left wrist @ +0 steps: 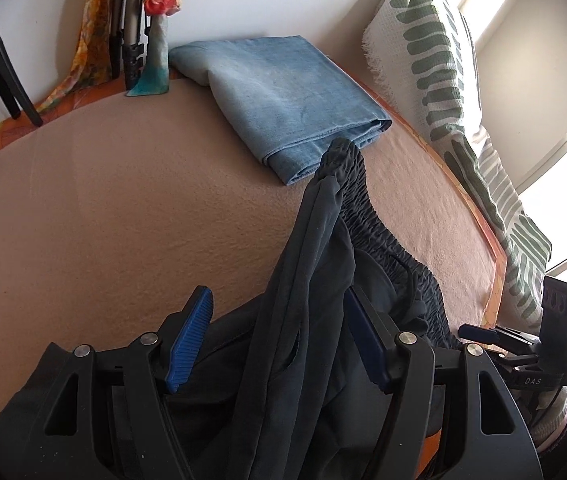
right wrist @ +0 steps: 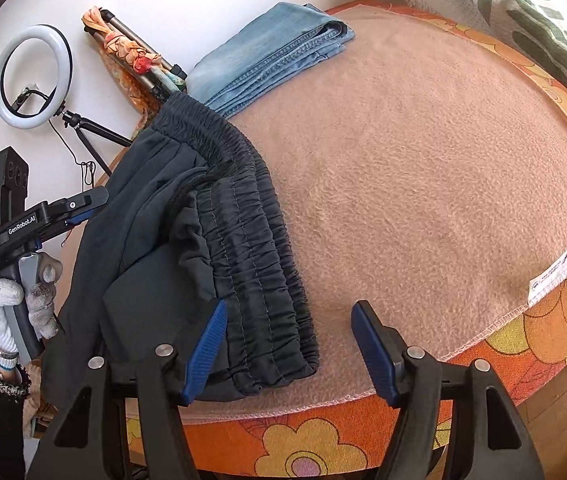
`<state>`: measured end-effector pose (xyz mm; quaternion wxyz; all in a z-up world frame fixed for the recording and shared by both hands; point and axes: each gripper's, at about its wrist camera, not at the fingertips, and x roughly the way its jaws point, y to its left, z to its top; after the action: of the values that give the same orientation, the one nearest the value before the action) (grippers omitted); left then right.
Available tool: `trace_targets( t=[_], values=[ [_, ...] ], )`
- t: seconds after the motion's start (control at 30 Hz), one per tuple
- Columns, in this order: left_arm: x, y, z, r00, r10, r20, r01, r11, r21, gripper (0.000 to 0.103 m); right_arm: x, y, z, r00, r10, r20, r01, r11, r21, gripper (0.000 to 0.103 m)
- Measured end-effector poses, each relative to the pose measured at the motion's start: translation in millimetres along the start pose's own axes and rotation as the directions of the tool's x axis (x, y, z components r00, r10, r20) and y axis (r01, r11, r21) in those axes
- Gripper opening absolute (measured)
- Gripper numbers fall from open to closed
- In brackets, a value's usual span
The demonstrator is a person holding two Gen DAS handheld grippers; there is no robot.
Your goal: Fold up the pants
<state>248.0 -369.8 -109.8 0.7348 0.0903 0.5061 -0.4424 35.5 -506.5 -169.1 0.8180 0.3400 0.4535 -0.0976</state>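
Observation:
Dark grey pants [right wrist: 211,248] with a gathered elastic waistband lie bunched at the near left of a pink blanket [right wrist: 423,168]. In the left wrist view the pants [left wrist: 315,280] run up between the two blue pads. My left gripper [left wrist: 279,336] is open, with the fabric draped loosely between its fingers. My right gripper [right wrist: 289,344] is open over the waistband's near end; its left pad [right wrist: 207,356] rests by the cloth. The left gripper also shows in the right wrist view [right wrist: 83,204], held by a gloved hand [right wrist: 7,312].
Folded blue jeans [left wrist: 287,100] lie at the blanket's far side, also in the right wrist view [right wrist: 271,52]. A green-patterned pillow [left wrist: 455,92] lies along the right edge. A ring light [right wrist: 33,76] and tripods stand by the wall. An orange floral sheet [right wrist: 523,340] edges the bed.

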Motion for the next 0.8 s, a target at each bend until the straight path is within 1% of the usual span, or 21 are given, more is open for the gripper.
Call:
trace_targets(
  t=[0.1, 0.13, 0.17, 0.2, 0.23, 0.27, 0.3, 0.33, 0.37, 0.4, 0.5, 0.57, 0.7, 0.8],
  values=[
    [10, -8, 0, 1.0, 0.011, -0.009, -0.011, 0.999, 0.034, 0.067, -1, -2, -4, 1.0, 0.02, -0.002, -0.02, 1.0, -0.006, 0.067],
    [14, -10, 1, 1.0, 0.008, -0.014, -0.007, 0.999, 0.043, 0.065, -2, -2, -5, 1.0, 0.021, -0.003, -0.021, 1.0, -0.012, 0.065],
    [18, -11, 1, 1.0, 0.006, -0.018, -0.005, 0.999, 0.048, 0.063, -1, -1, -6, 1.0, 0.017, -0.002, -0.017, 1.0, -0.02, 0.061],
    [21, -13, 1, 1.0, 0.004, -0.02, -0.003, 0.999, 0.053, 0.056, -1, -1, -6, 1.0, 0.015, -0.004, -0.015, 1.0, -0.025, 0.055],
    [24, -14, 0, 1.0, 0.0, -0.022, 0.001, 0.998, 0.057, 0.048, 0, -1, -7, 1.0, 0.015, -0.007, -0.015, 0.999, -0.029, 0.051],
    [26, -15, 0, 1.0, -0.006, -0.025, 0.008, 0.998, 0.061, 0.029, 2, -1, -7, 0.999, 0.028, -0.018, -0.028, 0.999, -0.025, 0.038],
    [28, -17, -1, 1.0, -0.007, -0.026, 0.009, 0.998, 0.065, 0.02, 3, -1, -8, 0.999, 0.034, -0.015, -0.034, 0.999, -0.019, 0.034],
    [28, -19, -1, 1.0, -0.007, -0.017, 0.008, 0.997, 0.074, 0.018, 4, 0, -8, 1.0, 0.027, -0.013, -0.027, 0.999, -0.022, 0.033],
    [27, -22, -2, 1.0, -0.011, -0.001, 0.011, 0.996, 0.091, 0.012, 4, 1, -8, 1.0, 0.027, -0.01, -0.028, 0.999, -0.023, 0.028],
    [24, -25, -2, 1.0, -0.019, 0.014, 0.017, 0.994, 0.112, 0.007, 4, -1, -8, 0.999, 0.047, -0.008, -0.047, 0.999, -0.007, 0.013],
    [12, -38, -3, 0.998, -0.022, 0.057, 0.011, 0.982, 0.186, 0.003, 2, -10, -7, 0.994, 0.113, 0.005, -0.113, 0.992, 0.058, 0.007],
    [2, -47, -3, 0.996, -0.04, 0.08, 0.021, 0.973, 0.228, 0.002, -5, -13, -4, 0.989, 0.14, 0.037, -0.143, 0.987, 0.074, 0.005],
    [-19, -71, -9, 0.991, -0.095, 0.094, 0.063, 0.953, 0.296, 0.002, -20, -13, 1, 0.991, 0.085, 0.107, -0.09, 0.995, 0.046, 0.003],
    [-27, -91, -23, 0.987, -0.14, 0.073, 0.108, 0.935, 0.337, 0.002, -25, -16, 5, 0.991, 0.026, 0.13, -0.033, 0.998, 0.052, 0.002]
  ],
)
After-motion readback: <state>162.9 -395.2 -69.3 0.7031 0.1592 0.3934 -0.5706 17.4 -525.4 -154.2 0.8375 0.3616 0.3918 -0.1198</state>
